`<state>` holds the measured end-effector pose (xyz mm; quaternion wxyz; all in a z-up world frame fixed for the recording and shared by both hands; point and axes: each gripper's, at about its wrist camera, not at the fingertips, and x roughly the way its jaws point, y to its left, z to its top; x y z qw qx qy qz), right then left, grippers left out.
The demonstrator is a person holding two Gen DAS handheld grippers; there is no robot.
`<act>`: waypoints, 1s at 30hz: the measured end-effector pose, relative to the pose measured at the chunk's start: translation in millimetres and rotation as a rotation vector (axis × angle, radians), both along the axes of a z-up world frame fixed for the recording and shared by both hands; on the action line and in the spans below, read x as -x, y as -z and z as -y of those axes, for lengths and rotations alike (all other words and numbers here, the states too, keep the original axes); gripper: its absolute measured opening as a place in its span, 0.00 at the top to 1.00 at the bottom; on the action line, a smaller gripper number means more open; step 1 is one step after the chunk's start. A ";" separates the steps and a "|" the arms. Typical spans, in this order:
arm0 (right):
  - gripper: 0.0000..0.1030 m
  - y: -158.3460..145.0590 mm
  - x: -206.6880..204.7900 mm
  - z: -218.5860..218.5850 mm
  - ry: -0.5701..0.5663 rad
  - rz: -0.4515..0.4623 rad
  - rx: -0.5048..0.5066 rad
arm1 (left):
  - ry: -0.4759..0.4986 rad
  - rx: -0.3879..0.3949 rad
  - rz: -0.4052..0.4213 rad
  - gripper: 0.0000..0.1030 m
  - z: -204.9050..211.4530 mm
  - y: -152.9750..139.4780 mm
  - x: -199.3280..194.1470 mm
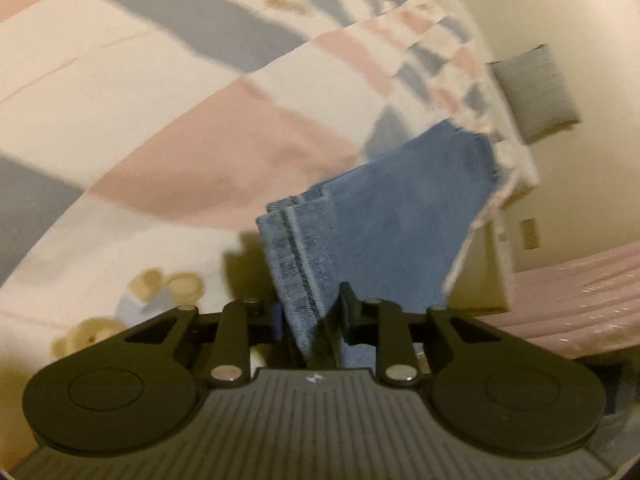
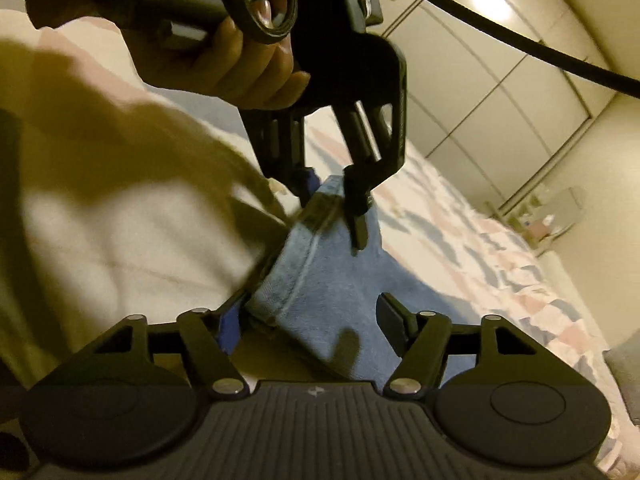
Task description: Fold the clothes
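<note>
The left gripper (image 1: 310, 312) pinched the blue jeans (image 1: 384, 232) above the patchwork bed cover (image 1: 120, 92), while the right gripper's (image 2: 312, 312) fingers were apart around them.

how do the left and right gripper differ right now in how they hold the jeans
The left gripper is shut on the blue denim jeans, its jaws pinching a hemmed edge; the right gripper stands open, jaws spread wide.

In the right wrist view the left gripper points down onto the denim fold from above, gripped by a hand; the right gripper comes in low, one finger beside the fold.

Both are at the same denim over the patterned bedspread.
</note>
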<state>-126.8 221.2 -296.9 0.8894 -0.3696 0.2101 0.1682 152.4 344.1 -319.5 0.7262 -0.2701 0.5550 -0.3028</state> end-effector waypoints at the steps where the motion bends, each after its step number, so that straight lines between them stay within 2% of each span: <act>1: 0.41 0.7 1.4 -0.7 -0.002 0.000 0.003 | 0.000 -0.009 -0.002 0.80 -0.6 0.7 0.2; 3: 0.41 1.8 4.7 -1.5 -0.008 -0.008 0.004 | -0.003 -0.028 -0.015 0.76 -1.8 4.0 0.1; 5: 0.42 4.3 12.9 -0.8 -0.025 -0.016 0.007 | -0.033 -0.023 -0.077 0.76 -4.3 17.0 -2.6; 7: 0.42 12.9 15.4 0.7 -0.042 0.009 0.045 | -0.050 -0.011 -0.103 0.78 -3.5 19.5 -5.2; 12: 0.41 12.3 -6.8 4.0 0.001 0.032 0.045 | -0.034 0.037 -0.068 0.81 0.8 3.3 -8.3; 16: 0.43 20.2 -14.4 -1.5 -0.023 0.051 0.071 | -0.052 0.006 -0.131 0.81 -2.3 15.8 -14.4; 18: 0.44 19.7 -20.4 -3.7 -0.028 0.064 0.067 | -0.051 0.010 -0.136 0.81 -2.4 15.7 -13.8; 20: 0.49 16.1 -29.2 -3.9 -0.032 0.044 0.052 | -0.047 0.008 -0.138 0.80 -2.7 14.5 -13.7; 21: 0.66 13.4 -34.1 -3.1 -0.033 0.017 0.039 | -0.044 0.006 -0.138 0.79 -2.8 13.6 -13.7; 23: 0.72 5.1 -39.8 2.5 -0.025 -0.038 -0.002 | -0.028 -0.017 -0.130 0.78 -2.6 9.5 -14.6; 25: 0.83 -7.0 -46.7 15.0 0.010 -0.110 -0.091 | 0.002 -0.045 -0.100 0.76 -1.6 -0.9 -14.2; 28: 0.85 -28.9 -66.6 44.4 0.084 -0.253 -0.308 | 0.042 -0.051 -0.022 0.76 -6.2 -23.7 -10.2; 30: 0.85 -38.3 -86.1 73.9 0.172 -0.383 -0.518 | 0.045 -0.040 0.034 0.76 -12.7 -38.8 -7.2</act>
